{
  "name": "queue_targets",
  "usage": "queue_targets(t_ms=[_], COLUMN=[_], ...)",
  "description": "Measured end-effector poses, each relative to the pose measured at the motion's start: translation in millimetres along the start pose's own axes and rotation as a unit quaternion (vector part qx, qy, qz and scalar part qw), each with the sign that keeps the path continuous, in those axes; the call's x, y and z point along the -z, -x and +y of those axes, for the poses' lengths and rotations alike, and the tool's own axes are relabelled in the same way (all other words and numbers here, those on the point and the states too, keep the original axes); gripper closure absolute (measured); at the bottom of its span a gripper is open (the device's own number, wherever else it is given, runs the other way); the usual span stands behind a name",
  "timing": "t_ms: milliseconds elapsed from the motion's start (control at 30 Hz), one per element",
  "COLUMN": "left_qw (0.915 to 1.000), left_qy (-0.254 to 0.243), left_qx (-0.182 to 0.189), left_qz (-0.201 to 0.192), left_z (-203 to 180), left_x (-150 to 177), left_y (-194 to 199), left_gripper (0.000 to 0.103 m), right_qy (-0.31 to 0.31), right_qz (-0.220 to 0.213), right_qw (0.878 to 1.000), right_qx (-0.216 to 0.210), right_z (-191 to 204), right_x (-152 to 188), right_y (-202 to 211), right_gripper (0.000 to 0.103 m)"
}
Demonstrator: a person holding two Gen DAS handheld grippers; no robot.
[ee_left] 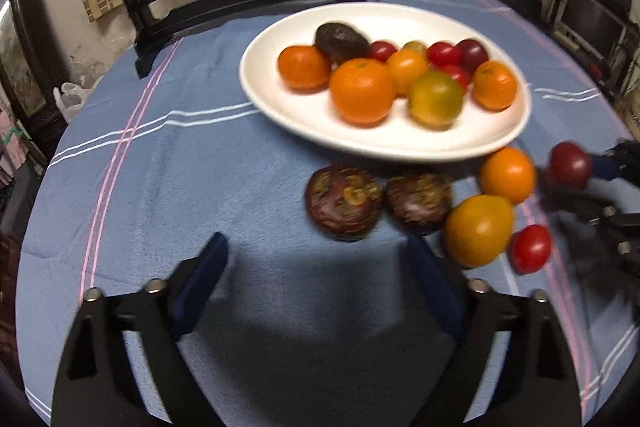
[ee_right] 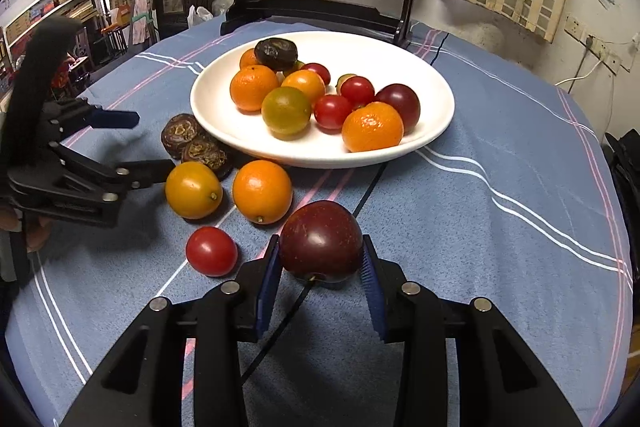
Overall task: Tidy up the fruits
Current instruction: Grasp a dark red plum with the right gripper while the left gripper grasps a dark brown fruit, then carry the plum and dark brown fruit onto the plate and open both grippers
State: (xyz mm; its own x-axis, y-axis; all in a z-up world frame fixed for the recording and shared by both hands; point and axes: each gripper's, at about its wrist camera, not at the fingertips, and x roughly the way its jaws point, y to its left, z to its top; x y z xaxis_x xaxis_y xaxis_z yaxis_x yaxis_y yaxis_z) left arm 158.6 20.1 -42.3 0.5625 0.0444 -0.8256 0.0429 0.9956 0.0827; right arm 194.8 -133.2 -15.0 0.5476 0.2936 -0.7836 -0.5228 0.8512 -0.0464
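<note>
The right tongs are clamped on a dark red plum, their blue pads pressed to its two sides; it sits low over the blue striped cloth that covers the bench. In the left wrist view the same plum shows at the far right edge, pinched at the tip of those tongs. The left tongs stand apart with nothing between them, only cloth and their own shadow beneath.

Just left of the plum lies a small red cherry tomato. Beyond it, side by side and close to the plate's near rim, sit a yellow-orange fruit and an orange. Past these, two dark, wrinkled brown fruits lie touching each other, tucked against the edge of the plate. The left tongs reach in from the left toward this loose group, one finger near the yellow-orange fruit; whether it touches I cannot tell.

The white oval plate rests near the middle of the bench and holds a heap of fruit: three oranges, a green-yellow fruit, several cherry tomatoes, another dark plum and one more wrinkled brown fruit at the back. Behind the plate stands a dark wooden stand carrying a round painted panel with a red flower.
</note>
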Motion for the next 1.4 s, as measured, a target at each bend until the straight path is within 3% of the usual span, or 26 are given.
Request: queue_targets(t_ms=[100, 300, 567, 667, 1000, 1200, 1400], left_qw=[0.9996, 0.9996, 0.9978, 0.9964, 0.9954, 0.9878, 0.9871], left_qy=[0.025, 0.02, 0.048, 0.061, 0.072, 0.093, 0.088], left_qx=[0.008, 0.006, 0.04, 0.048, 0.051, 0.078, 0.087], left_qz=[0.001, -0.02, -0.024, -0.034, -0.038, -0.098, -0.101], left_z=[10.7, 5.6, 11.7, 15.5, 19.6, 31.5, 16.5], left_x=[0.9, -1.3, -14.0, -15.7, -11.7, -11.7, -16.4], left_y=[-5.3, -10.1, -18.4, -16.9, -2.5, 37.4, 45.7], left_gripper=[0.027, 0.028, 0.034, 0.063, 0.063, 0.063, 0.063], right_qy=[-0.004, -0.007, -0.009, -0.006, -0.013, -0.043, -0.065], right_qz=[-0.006, -0.011, -0.01, -0.009, -0.023, -0.053, -0.089], right_qw=[1.0, 1.0, 1.0, 1.0, 1.0, 0.998, 0.994], right_qx=[0.0, 0.002, 0.0, -0.003, -0.004, -0.009, -0.01], right_z=[-1.3, -1.3, -0.6, 1.1, -1.6, -11.2, -13.6], right_x=[-0.3, -1.6, -2.0, -1.8, -3.1, -6.7, -11.0], right_y=[3.7, 4.8, 2.7, 1.7, 9.0, 16.8, 24.2], right_gripper=[0.064, 0.064, 0.064, 0.064, 0.064, 0.064, 0.064])
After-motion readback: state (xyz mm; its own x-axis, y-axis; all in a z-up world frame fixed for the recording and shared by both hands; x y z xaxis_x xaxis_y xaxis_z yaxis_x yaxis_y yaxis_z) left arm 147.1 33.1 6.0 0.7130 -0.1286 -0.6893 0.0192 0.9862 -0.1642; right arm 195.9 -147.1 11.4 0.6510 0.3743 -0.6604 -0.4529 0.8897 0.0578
